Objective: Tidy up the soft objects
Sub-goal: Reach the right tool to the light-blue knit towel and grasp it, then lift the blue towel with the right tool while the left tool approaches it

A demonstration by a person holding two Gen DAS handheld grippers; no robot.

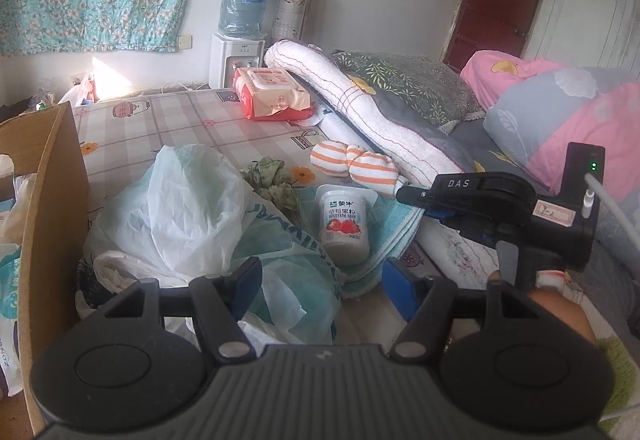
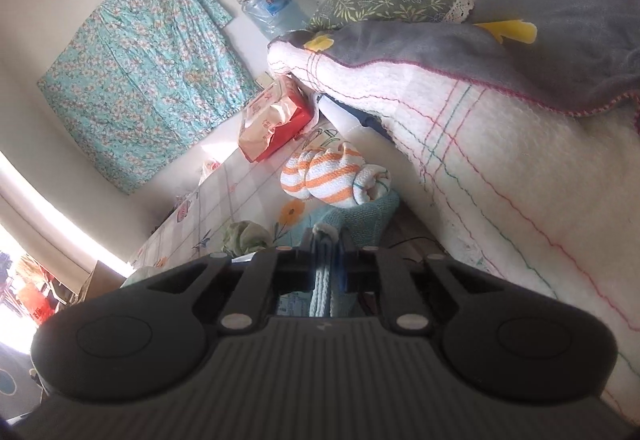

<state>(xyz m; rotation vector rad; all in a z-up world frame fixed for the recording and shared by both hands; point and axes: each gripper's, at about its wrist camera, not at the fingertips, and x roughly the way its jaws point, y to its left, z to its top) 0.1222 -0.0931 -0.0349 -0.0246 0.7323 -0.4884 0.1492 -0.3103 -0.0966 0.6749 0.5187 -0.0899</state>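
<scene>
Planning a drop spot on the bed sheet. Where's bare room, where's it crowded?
Free: checked sheet between cardboard box, red tissue pack and white plastic bag. Crowded: near edge, where the bag, green cloth, yogurt cup on teal towel, and striped socks sit against the white blanket.

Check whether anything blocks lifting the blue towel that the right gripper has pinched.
Yes. A yogurt cup lies on top of the blue towel, so it would probably roll off when the towel is lifted. A plastic bag seems to overlap the towel's left edge. The right gripper is shut on a corner of the towel, with nothing between them.
</scene>
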